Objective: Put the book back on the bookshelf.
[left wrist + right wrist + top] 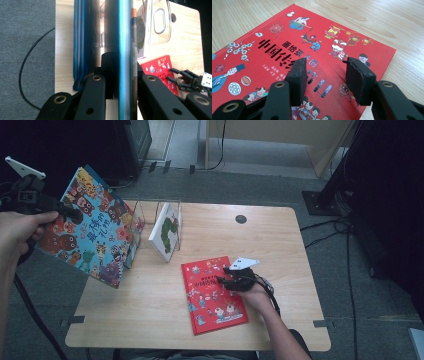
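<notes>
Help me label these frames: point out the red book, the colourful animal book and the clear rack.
red book [212, 295]: high view, middle of its cover.
colourful animal book [95, 232]: high view, middle of its cover.
clear rack [150, 212]: high view, a clear upright divider.

White book with a green caterpillar [167, 231] upright in the clear rack [159, 205], wooden table [280, 245] beneath.

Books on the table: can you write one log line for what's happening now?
left gripper: shut on animal book, held up | right gripper: open over red book | red book: flat on table
</notes>
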Demonstrator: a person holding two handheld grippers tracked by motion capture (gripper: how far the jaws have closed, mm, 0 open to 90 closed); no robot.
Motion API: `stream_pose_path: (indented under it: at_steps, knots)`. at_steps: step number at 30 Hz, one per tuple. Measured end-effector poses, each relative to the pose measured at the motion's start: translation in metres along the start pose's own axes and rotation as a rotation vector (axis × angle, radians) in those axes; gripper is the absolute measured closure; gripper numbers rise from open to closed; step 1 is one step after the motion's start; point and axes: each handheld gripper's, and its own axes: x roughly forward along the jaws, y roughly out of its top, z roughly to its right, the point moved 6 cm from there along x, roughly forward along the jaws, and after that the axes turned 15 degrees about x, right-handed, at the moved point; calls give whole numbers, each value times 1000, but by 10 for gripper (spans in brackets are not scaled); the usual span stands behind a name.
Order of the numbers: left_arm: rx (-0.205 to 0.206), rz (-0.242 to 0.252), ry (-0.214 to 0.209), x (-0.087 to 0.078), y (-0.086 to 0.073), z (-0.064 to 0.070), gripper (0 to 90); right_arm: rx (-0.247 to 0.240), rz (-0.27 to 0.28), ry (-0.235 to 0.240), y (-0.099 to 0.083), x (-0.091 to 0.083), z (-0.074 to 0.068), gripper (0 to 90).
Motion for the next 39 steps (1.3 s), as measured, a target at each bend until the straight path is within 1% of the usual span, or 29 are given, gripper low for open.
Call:
stream_pose_path:
  at_steps: [4,8,9,10,13,14,16,19,21,23,26,28,30,31,33,35,36,38,39]
  knots:
    - [14,-7,8,6,10,0,810,-2,3,0,0,0,0,524]
    - [-1,7,5,15,20,-3,811,-5,2,-4,-1,0,-1,525]
    - [-3,6,9,19,22,-5,811,-1,4,-2,-1,0,-1,525]
    - [0,7,12,22,24,-5,810,11,3,7,-1,0,-1,525]
    - [21,25,32,28,28,-4,807,16,6,12,-1,0,-1,533]
    - [31,31,34,30,30,-3,807,22,5,14,-1,0,-1,534]
    - [34,32,29,33,31,-1,805,20,4,12,-1,-1,-1,535]
    - [42,10,38,43,31,1,800,12,4,3,-2,-2,-3,534]
    - [36,2,34,49,31,0,795,7,6,-2,-3,-2,-4,534]
    - [34,6,27,54,31,0,789,2,6,-13,-3,-2,-5,534]
    - [44,8,37,53,31,-1,789,-4,-6,-14,-4,-3,-6,534]
    - [46,11,43,53,30,-1,788,5,-24,-8,-5,-7,-6,534]
    - [50,8,41,53,29,-1,782,21,-32,-3,-7,-9,-6,533]
    - [50,12,41,52,29,0,775,23,-26,-1,-8,-10,-5,533]
    - [44,35,29,46,29,-1,765,33,-21,4,-9,-12,-4,533]
    - [57,45,27,40,29,0,748,47,-19,6,-9,-13,-3,533]
    - [65,56,29,34,29,1,739,55,-20,6,-10,-14,-2,534]
    - [81,66,39,25,30,4,687,70,-19,3,-10,-16,0,534]
    - [89,67,56,20,30,5,650,74,-18,1,-10,-17,1,535]
